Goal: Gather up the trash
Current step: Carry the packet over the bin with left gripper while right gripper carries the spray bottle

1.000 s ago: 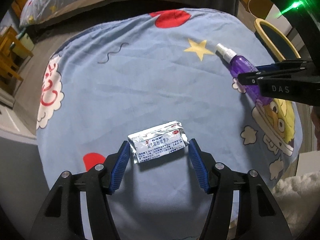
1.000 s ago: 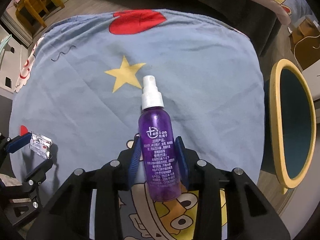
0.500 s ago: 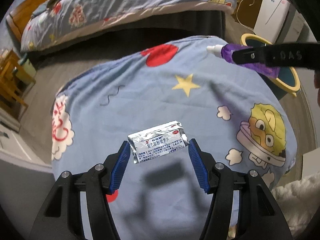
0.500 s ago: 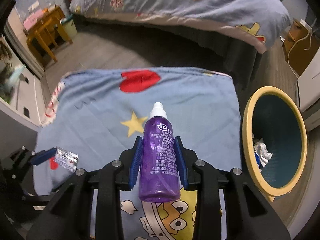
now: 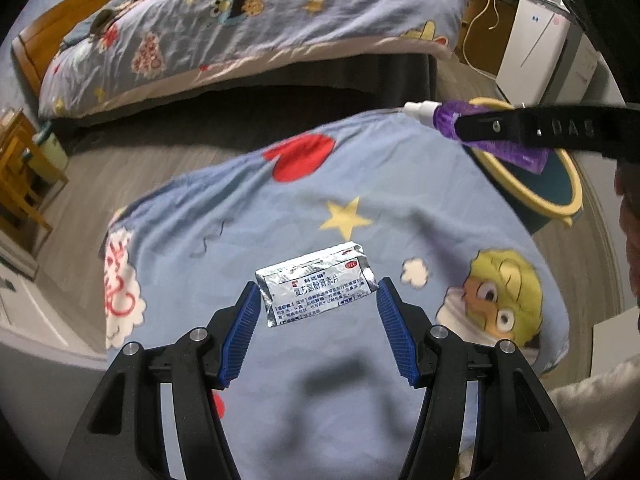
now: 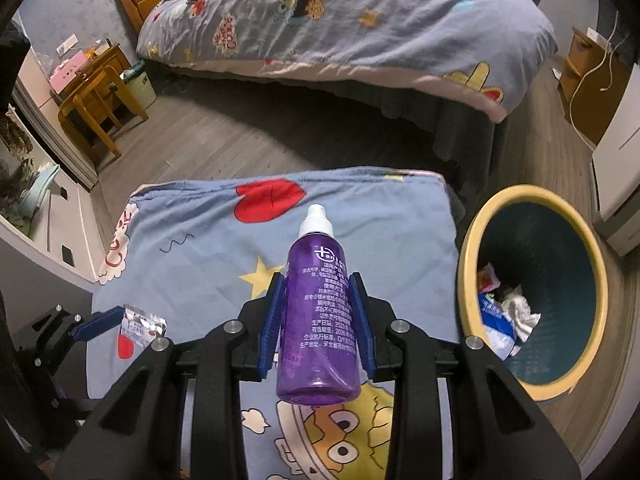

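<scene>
My left gripper [image 5: 316, 294] is shut on a silver foil medicine packet [image 5: 316, 286] and holds it above the blue cartoon cloth [image 5: 248, 216]. The packet also shows in the right wrist view [image 6: 142, 326], far left. My right gripper [image 6: 318, 284] is shut on a purple spray bottle [image 6: 320, 320] with a white nozzle, lifted above the cloth [image 6: 200, 248]. In the left wrist view the bottle [image 5: 448, 120] hangs at upper right, in front of the trash bin [image 5: 560, 200].
The yellow-rimmed teal bin [image 6: 468, 264] stands right of the cloth-covered table, with paper and wrappers inside. A bed [image 6: 360, 28] lies beyond. A wooden chair [image 6: 96, 104] and a white cabinet [image 5: 536, 48] stand at the sides.
Both grippers have lifted their objects off the cloth and risen well above it. The bottle has swung up towards the bin side. The packet stays in the left jaws.
</scene>
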A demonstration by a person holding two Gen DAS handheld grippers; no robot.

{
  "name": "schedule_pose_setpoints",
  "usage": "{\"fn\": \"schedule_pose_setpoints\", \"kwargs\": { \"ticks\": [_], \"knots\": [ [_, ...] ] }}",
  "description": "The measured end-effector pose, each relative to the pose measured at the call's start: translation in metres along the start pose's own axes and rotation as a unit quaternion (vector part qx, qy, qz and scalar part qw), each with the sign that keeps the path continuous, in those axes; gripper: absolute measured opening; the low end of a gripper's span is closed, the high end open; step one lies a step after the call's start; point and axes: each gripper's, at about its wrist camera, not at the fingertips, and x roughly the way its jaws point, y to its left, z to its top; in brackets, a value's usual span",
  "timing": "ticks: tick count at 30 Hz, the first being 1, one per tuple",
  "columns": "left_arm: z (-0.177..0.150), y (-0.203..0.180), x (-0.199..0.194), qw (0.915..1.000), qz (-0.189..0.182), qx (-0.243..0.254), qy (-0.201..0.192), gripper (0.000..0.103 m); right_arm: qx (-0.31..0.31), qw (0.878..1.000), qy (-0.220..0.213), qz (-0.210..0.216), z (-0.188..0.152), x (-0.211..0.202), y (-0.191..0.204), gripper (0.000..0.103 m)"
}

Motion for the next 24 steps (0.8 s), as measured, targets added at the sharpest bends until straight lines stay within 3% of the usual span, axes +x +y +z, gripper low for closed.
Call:
{"fn": "schedule_pose_setpoints", "kwargs": {
  "ticks": [8, 17, 24],
  "knots": [
    [0.039, -0.038, 0.012, 0.9998, -0.003, 0.019, -0.008, 0.061, 0.027, 0.999, -0.021, -0.006, 0.004, -0.018, -0.053, 0.032],
    [0.068, -0.122, 0.036, 0.9960, -0.058, 0.068, -0.006, 0.061, 0.111, 0.993, -0.038, -0.032, -0.003, -0.035, -0.144, 0.032],
    [0.087, -0.182, 0.045, 0.9881, -0.105, 0.112, -0.008, 0.061, 0.178, 0.981, -0.041, -0.059, -0.019, -0.046, -0.214, 0.032]
  ]
}}
